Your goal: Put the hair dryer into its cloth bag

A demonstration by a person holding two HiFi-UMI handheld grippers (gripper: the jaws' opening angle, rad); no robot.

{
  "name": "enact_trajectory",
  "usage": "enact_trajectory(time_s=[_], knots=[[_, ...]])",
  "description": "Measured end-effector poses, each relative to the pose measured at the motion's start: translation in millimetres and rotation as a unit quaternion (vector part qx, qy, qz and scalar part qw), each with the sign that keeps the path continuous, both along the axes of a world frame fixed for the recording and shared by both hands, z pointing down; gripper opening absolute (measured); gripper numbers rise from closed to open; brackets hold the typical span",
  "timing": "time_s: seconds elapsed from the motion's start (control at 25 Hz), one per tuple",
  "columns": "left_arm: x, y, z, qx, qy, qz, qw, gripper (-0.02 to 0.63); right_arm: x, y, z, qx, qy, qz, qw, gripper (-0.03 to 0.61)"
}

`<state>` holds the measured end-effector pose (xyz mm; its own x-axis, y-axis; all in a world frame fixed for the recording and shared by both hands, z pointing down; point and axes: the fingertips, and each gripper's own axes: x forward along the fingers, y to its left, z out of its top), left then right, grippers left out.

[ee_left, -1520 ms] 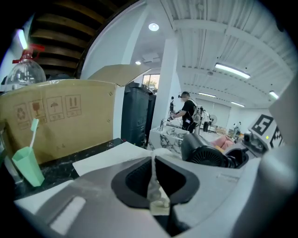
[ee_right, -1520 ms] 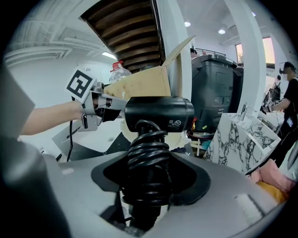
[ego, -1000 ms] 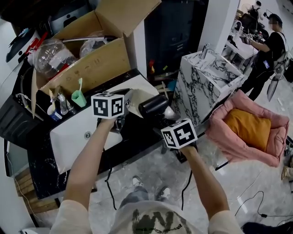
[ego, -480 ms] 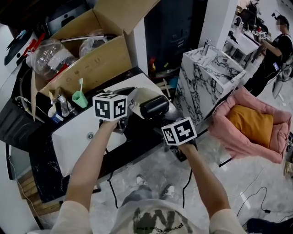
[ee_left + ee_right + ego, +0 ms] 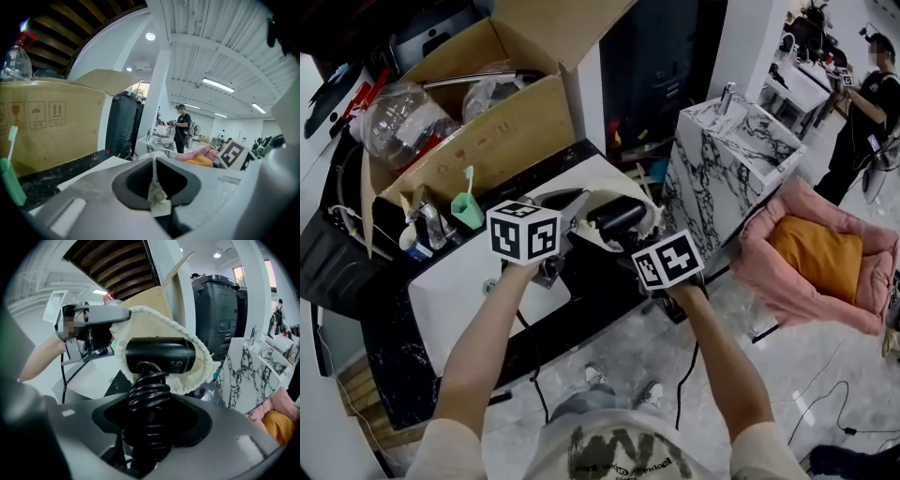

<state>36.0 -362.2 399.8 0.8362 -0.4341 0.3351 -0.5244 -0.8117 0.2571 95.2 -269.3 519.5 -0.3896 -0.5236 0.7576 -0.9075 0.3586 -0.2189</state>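
Two tools: we hold the left tool clenched on a pinch of the cloth bag at its rim. The right tool grasps the hair dryer by its handle, jaws wide around the coiled cord wound there.
Dryer position: held in the air over the near right part of the worktop. The black barrel lies crosswise at the bag's open mouth, with cream rim showing around it. We cannot tell how deep it sits.
Step in hand: insertion, we judge. The barrel is at the opening, while the handle and cord are outside.
Next move: we would push the barrel further in while the left tool keeps the mouth stretched. The handle then has to follow, so the right tool's grasp must give way without the dryer slipping back out.
Risk: the soft rim may fold under the barrel.
Surface: black worktop with a white basin. A green toothbrush cup and an open cardboard box stand at its far left.
Room: marble-patterned block to the right, pink pet bed on the floor beyond it, and a person at far right.
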Motion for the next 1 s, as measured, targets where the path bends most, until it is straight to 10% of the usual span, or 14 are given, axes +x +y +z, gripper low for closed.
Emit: enact_trajectory(time_s=[1.0], knots=[[-3, 11, 12, -0.008, -0.016, 0.029, 0.9994, 0.029, 19, -37, -10, -0.013, 0.073, -0.132, 0.988, 0.253]])
